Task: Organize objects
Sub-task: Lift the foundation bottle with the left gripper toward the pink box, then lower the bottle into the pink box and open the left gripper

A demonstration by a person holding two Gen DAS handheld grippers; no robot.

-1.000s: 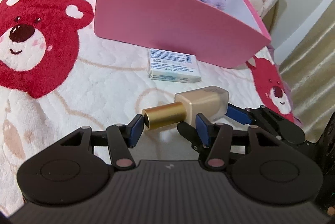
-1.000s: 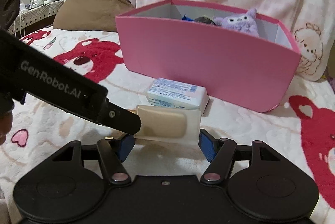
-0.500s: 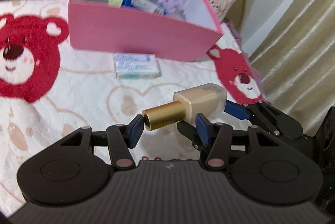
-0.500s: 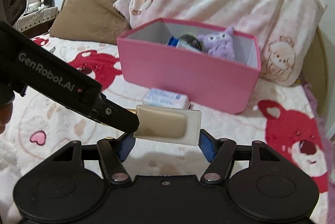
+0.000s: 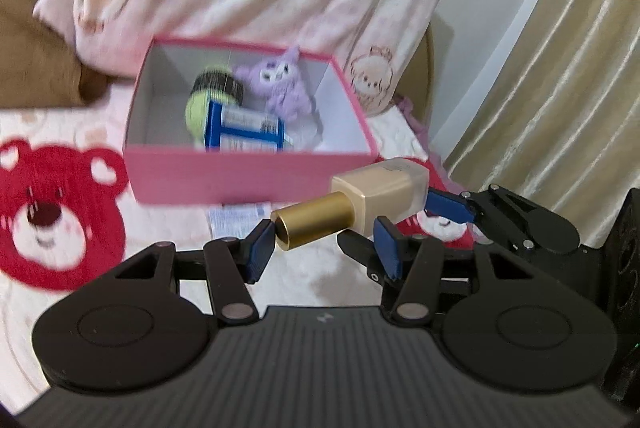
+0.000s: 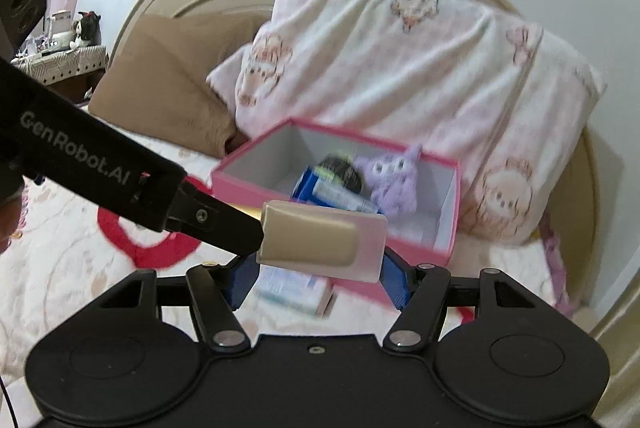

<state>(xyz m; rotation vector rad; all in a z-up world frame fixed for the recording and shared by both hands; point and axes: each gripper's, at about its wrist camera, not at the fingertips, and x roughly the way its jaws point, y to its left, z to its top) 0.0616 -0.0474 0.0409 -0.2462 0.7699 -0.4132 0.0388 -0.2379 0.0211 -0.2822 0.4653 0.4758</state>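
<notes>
A: Where's the foundation bottle (image 5: 376,194)?
B: In the air, just in front of the pink box (image 5: 248,180); both grippers clamp it, right gripper (image 6: 320,270) on the glass, left gripper (image 5: 324,248) seemingly on the gold cap (image 5: 312,224).

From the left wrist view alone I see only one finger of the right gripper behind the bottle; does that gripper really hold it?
Observer: Yes. In the right wrist view the foundation bottle lies across the right gripper, with a blue pad at each end of its body.
Operator: Thank you. Is there anything past the brown pillow that I am missing?
Observer: A small side table stands beyond the brown pillow, with a black-and-white plush toy on it.
</notes>
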